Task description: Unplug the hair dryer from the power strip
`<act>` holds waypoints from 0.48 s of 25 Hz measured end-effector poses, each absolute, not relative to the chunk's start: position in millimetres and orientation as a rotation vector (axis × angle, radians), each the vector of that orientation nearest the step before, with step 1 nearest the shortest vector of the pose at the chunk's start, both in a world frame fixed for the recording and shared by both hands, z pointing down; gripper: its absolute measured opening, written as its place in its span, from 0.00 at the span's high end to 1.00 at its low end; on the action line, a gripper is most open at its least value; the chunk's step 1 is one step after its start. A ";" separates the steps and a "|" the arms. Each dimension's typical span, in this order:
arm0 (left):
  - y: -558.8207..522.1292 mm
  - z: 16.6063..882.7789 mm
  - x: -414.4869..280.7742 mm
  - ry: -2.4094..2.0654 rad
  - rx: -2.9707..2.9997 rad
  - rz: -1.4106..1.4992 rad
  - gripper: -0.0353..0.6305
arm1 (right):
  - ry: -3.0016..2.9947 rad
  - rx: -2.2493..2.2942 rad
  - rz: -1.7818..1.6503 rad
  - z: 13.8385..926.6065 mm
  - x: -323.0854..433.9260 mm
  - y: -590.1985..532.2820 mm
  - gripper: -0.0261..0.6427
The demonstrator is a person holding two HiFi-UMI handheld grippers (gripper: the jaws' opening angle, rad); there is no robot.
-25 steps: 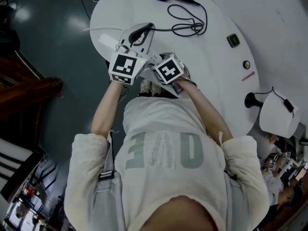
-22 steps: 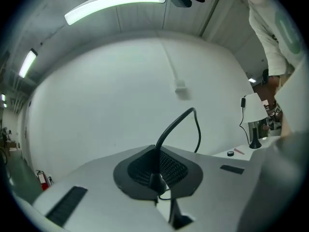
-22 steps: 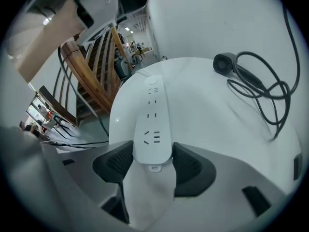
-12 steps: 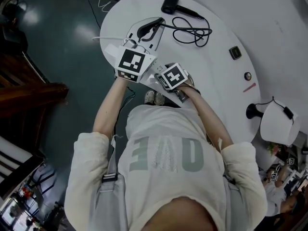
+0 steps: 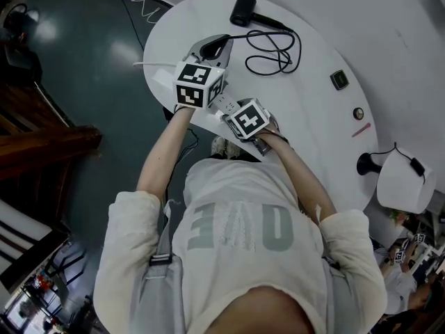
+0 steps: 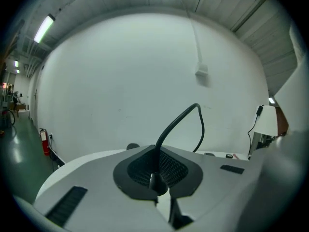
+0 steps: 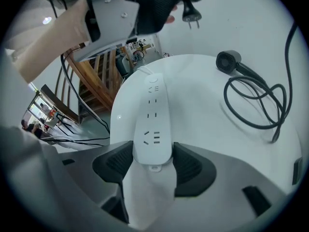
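Observation:
My left gripper (image 5: pixel 215 46) is shut on the hair dryer's black plug (image 7: pixel 191 14), held in the air above the white power strip (image 7: pixel 152 120) with its prongs bare. In the left gripper view the black cord (image 6: pixel 179 121) rises out of the closed pads (image 6: pixel 170 169). My right gripper (image 7: pixel 153 162) is shut on the near end of the power strip, which lies flat on the white round table (image 5: pixel 320 124). The black hair dryer (image 5: pixel 243 8) lies at the table's far side, its cord (image 5: pixel 272 46) looped beside it.
A small black box (image 5: pixel 338 79), a round knob (image 5: pixel 357 112) and a red pen (image 5: pixel 360 129) lie to the right. A white device with a black cable (image 5: pixel 402 176) stands at the right edge. Dark floor and wooden stairs (image 5: pixel 42 145) lie left of the table.
My left gripper has moved across the table away from the strip and rolled, showing another face of its marker cube. The right gripper has kept still on the strip.

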State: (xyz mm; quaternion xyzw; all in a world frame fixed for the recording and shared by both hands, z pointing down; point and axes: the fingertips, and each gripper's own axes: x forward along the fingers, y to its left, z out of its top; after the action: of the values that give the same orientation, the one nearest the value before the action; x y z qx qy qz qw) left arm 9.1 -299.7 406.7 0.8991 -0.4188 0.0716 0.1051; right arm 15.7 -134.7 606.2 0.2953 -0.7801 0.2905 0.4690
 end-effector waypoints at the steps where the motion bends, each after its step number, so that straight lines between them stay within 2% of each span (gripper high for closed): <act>1: -303.6 415.3 9.1 -1.240 2.631 0.237 0.92 | -1.914 0.722 0.711 605.9 15.5 -134.6 0.57; 12: -327.0 497.8 11.7 -1.208 2.409 0.516 0.92 | -1.924 0.714 0.724 606.0 16.2 -134.7 0.57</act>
State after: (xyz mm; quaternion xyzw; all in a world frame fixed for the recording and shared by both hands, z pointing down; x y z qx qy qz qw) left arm 11.7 -327.0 497.8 0.8606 -0.4317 0.1842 0.1976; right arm 16.2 -134.7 606.0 0.2905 -0.7830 0.2947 0.4644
